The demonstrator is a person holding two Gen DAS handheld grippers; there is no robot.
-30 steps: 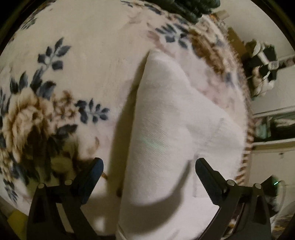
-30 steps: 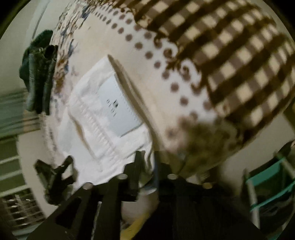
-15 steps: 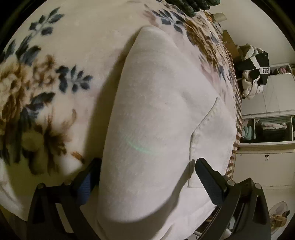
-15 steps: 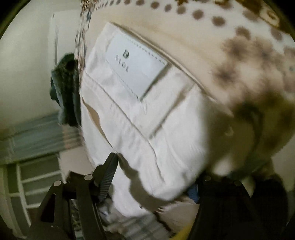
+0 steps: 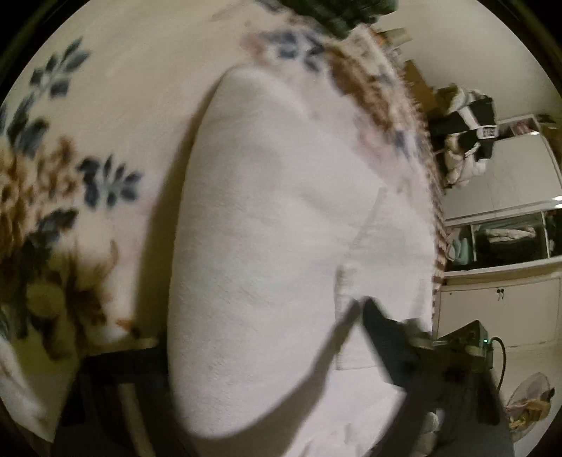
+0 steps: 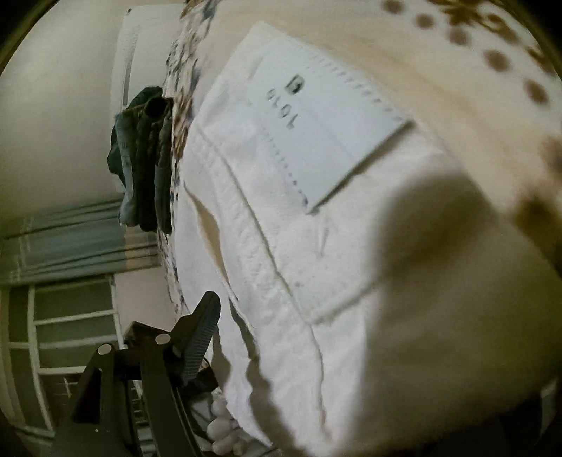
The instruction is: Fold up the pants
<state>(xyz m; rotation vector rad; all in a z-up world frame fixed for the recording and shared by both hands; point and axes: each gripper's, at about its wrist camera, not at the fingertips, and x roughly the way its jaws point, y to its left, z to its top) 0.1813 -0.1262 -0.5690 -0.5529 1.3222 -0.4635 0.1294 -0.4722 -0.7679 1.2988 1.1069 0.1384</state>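
White pants (image 5: 281,228) lie folded on a floral blanket (image 5: 105,105), with a back pocket seam toward the right. My left gripper (image 5: 260,337) is open and straddles the near edge of the pants, its left finger partly under the cloth. In the right wrist view the pants' waistband (image 6: 281,246) with a white label (image 6: 326,130) lies on a dotted blanket (image 6: 456,70). My right gripper (image 6: 316,351) is open; its left finger (image 6: 200,337) shows beside the waistband and the right finger is hidden under the cloth.
A pile of dark jeans (image 6: 144,158) sits at the far end of the bed, also seen in the left wrist view (image 5: 333,14). The bed edge (image 5: 435,211) runs on the right, with shelves and cabinets (image 5: 502,246) beyond. Curtains and a white frame (image 6: 63,281) stand at left.
Both grippers have moved in close over the white pants. The right gripper went from shut to open around the waistband edge. The left view tilted and blurred.
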